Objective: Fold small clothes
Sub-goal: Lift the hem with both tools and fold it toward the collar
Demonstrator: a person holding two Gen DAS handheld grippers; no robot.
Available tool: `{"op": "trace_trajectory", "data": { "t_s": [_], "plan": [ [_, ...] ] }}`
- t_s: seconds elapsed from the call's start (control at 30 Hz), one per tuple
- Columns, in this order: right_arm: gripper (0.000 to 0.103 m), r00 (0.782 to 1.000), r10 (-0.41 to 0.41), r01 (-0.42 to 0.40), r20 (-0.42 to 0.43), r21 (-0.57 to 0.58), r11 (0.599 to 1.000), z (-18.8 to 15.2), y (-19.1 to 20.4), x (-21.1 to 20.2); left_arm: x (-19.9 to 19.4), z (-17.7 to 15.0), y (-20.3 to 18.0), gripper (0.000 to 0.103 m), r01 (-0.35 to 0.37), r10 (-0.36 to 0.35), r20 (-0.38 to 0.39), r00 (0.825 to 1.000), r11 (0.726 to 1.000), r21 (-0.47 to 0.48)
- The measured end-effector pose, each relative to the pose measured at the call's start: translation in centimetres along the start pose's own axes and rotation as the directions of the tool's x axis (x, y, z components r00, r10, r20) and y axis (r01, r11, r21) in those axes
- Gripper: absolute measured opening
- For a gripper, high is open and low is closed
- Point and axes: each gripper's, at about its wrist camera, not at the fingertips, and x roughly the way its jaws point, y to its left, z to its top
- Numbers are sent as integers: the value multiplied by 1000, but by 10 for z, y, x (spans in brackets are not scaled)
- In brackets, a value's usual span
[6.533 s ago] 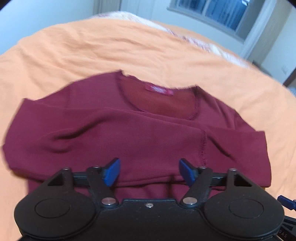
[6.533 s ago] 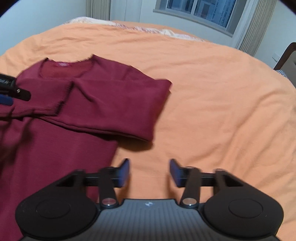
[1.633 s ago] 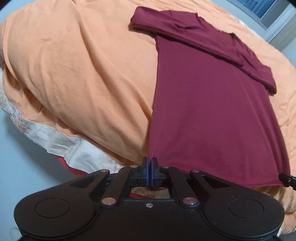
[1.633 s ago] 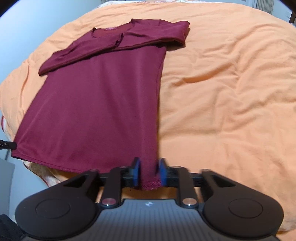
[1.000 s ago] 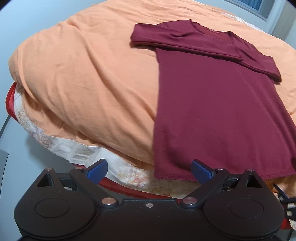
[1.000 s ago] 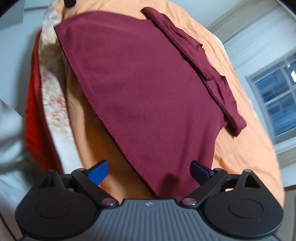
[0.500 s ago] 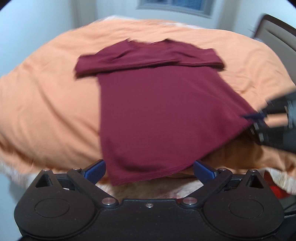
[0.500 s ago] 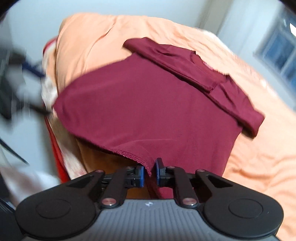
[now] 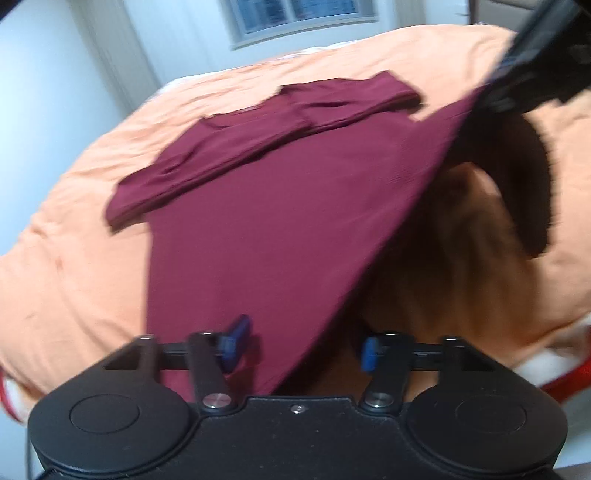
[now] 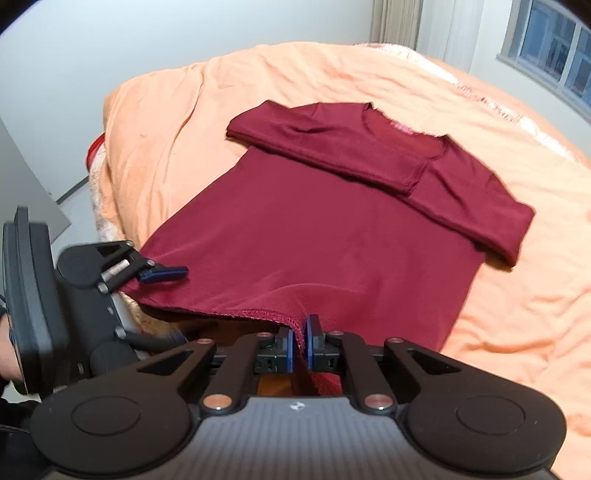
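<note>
A dark red long-sleeved shirt [image 9: 258,221] lies on the orange bed cover [image 9: 74,258], sleeves folded across the chest. My right gripper [image 10: 300,347] is shut on the bottom hem of the shirt [image 10: 332,240] at its right corner and holds that corner off the bed. In the left wrist view the right gripper [image 9: 487,92] shows at the top right with the cloth stretched up to it. My left gripper [image 9: 303,349] is open, with the hem's left corner between its fingers. One blue fingertip [image 10: 166,274] of it rests above that corner.
The bed's near edge runs just under both grippers, with a red layer [image 10: 96,146] and pale floor below. The orange cover [image 10: 517,295] spreads wide to the right and behind the shirt. A window [image 9: 295,14] is on the far wall.
The right gripper has raised its hem corner off the bed. The left gripper has moved in over the other corner and its fingers stand closer together than half a second ago.
</note>
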Motion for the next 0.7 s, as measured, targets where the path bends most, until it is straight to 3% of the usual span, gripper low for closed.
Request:
{"op": "trace_trajectory", "data": {
  "t_s": [0.13,0.3,0.33,0.4,0.57,0.7],
  "plan": [
    [7,999,-26,27,21,-1,1000,-7,0,-5,2,-15,25,38,-108,108,2,994,994,28],
    [7,999,-44,45,28,-28,999,-18,5,-4,-5,-25,58,28,-160,157,35,987,979,125],
    [7,999,-45,45,29,-29,999,-20,6,-3,-9,-25,62,16,-155,149,55,987,977,145],
    [7,999,-45,46,28,-38,998,-24,9,-1,-17,-22,64,5,-138,122,92,988,973,184],
    [6,995,-102,104,18,-158,982,-35,26,-2,-41,-20,55,4,-127,72,182,981,942,310],
    [5,993,-113,106,-14,-248,963,-49,39,-5,-56,-34,41,3,-91,8,179,984,883,460]
  ]
}}
